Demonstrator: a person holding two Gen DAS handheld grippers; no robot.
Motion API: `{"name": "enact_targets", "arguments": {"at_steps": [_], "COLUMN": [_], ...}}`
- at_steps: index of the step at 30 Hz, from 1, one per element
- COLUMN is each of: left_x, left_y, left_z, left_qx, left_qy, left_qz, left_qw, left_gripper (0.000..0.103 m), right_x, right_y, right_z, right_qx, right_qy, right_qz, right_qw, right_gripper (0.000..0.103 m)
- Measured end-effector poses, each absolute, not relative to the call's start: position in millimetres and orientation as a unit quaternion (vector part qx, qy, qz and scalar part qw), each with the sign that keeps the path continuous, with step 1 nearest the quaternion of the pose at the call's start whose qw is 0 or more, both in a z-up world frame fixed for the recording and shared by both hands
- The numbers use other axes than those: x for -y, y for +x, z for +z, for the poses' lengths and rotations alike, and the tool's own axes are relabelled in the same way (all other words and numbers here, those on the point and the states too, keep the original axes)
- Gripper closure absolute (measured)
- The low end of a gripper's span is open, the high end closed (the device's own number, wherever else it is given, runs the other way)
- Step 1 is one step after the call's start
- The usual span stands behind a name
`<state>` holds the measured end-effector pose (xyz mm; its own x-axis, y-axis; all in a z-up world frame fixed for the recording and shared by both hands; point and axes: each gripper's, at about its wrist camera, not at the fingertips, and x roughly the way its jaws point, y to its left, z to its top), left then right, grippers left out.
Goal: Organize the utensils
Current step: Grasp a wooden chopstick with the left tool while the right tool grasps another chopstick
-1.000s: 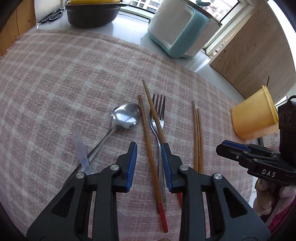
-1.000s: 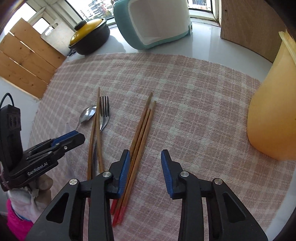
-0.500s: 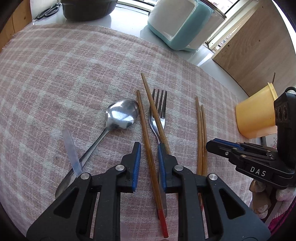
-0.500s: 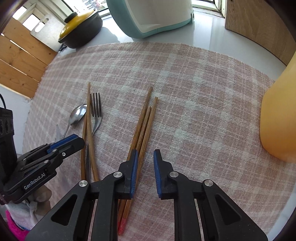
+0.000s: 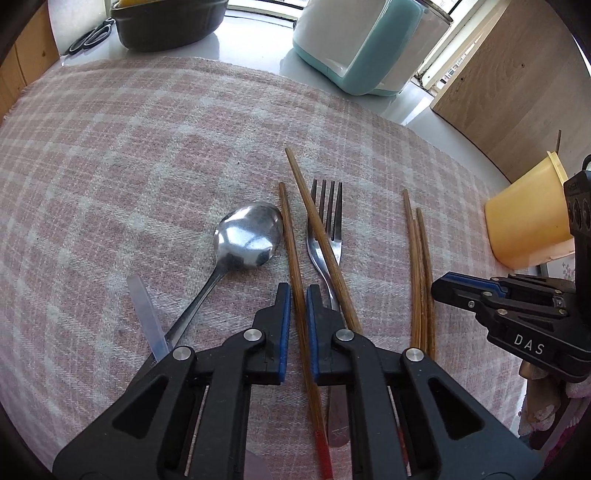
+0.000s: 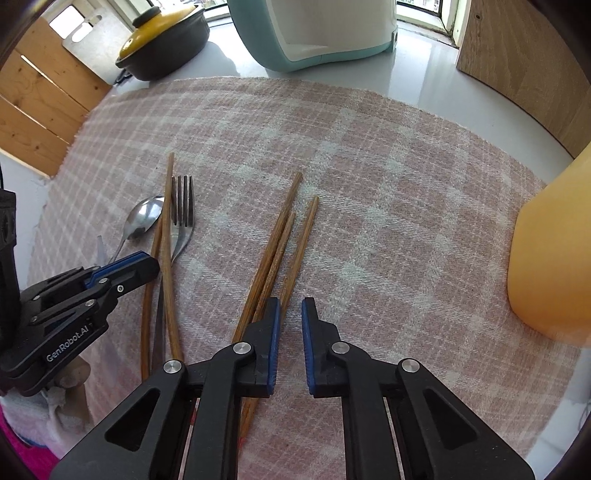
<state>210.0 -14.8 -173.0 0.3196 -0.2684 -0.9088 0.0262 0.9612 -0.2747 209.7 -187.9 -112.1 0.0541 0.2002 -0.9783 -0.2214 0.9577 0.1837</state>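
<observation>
On the pink checked cloth (image 5: 147,147) lie a spoon (image 5: 247,236), a fork (image 5: 327,195) and two brown chopsticks. My left gripper (image 5: 297,286) is closing; its blue pads press on the left chopstick (image 5: 291,236). The other chopstick (image 5: 314,221) lies slanted across the fork. Further right is a bundle of three chopsticks (image 6: 280,236). My right gripper (image 6: 290,301) points down at the bundle's near end, its jaws closing to a narrow slit. Only cloth shows in that slit, and the bundle runs under its left finger.
A yellow plastic cup (image 6: 550,251) stands at the cloth's right edge. A teal-and-white appliance (image 5: 362,44), a black pot (image 5: 166,22) and scissors (image 5: 88,37) sit behind the cloth. A clear plastic strip (image 5: 146,310) lies beside the spoon handle. A wooden panel (image 6: 535,66) rises at the back right.
Both pairs of jaws have narrowed from wide apart to almost together. The left ones closed on the chopstick beside the spoon. The right gripper sank slightly over the bundle.
</observation>
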Motion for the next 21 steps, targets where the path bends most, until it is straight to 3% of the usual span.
{"name": "enact_targets", "arguments": {"at_steps": [21], "left_x": [27.7], "left_y": [225.2], "left_z": [-173.2], "left_qx": [-0.569], "left_qy": [-0.057], "left_qz": [-0.094], "left_qw": [0.815], "left_gripper": [0.097], "right_x": [167.3], "right_y": [220.0], "right_z": [-117.1], "right_qx": [-0.674], "right_qy": [-0.053], "right_qz": [0.133], "right_qw": [0.725], "right_gripper": [0.093]}}
